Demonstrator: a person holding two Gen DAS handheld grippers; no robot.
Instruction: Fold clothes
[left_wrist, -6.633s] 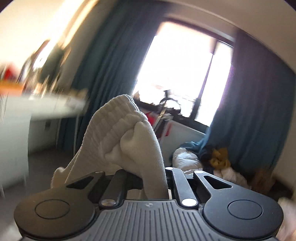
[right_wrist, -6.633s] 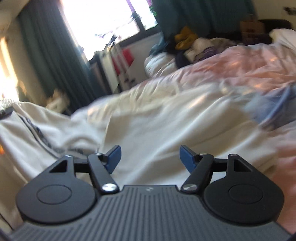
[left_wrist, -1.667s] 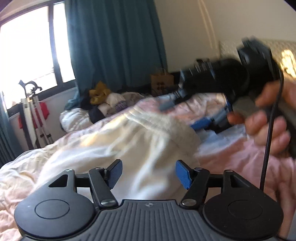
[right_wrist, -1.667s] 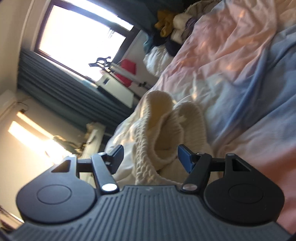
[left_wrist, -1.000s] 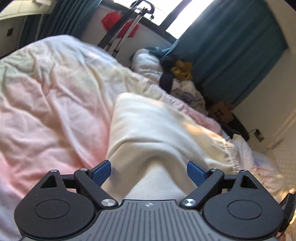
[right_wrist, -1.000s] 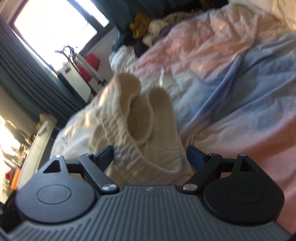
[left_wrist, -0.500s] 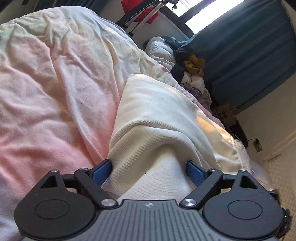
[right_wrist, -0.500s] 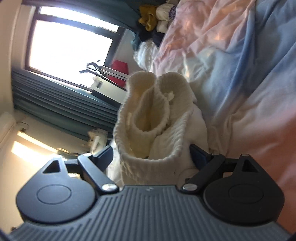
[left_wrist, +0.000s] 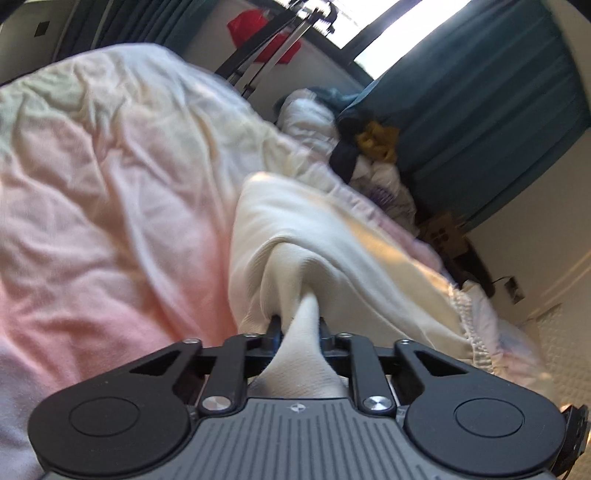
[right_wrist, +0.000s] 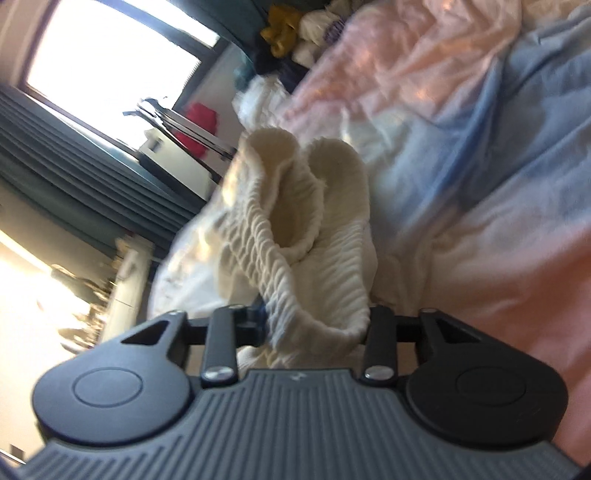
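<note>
**Left wrist and right wrist views: both hand-held grippers clamp onto the cream garment**

Left wrist view shows the left hand-held gripper (left_wrist: 298, 326) with its jaws drawn in tight on a pinched fold of the cream knit garment (left_wrist: 332, 251); half a second ago those jaws stood wide apart on either side of the cloth. From the pinch the fabric fans out ahead across the bed's pink duvet (left_wrist: 110, 206), its gathered hem lying off to the right.

Right wrist view shows the right hand-held gripper (right_wrist: 314, 323) closed in on the ribbed waistband (right_wrist: 295, 236) of the same garment, which half a second ago sat loose between spread jaws. The band bulges up between the fingers in two rounded loops, so the jaws are only partly drawn together.

Ahead of the left hand-held gripper, past the garment, a heap of clothes (left_wrist: 369, 147) lies against a teal curtain (left_wrist: 480, 103), with a folded metal rack (left_wrist: 266, 48) to the left. A blue sheet (right_wrist: 498, 122) crosses the bed to the right of the waistband.

The knit is fine-ribbed and soft; the duvet is creased cotton.
</note>
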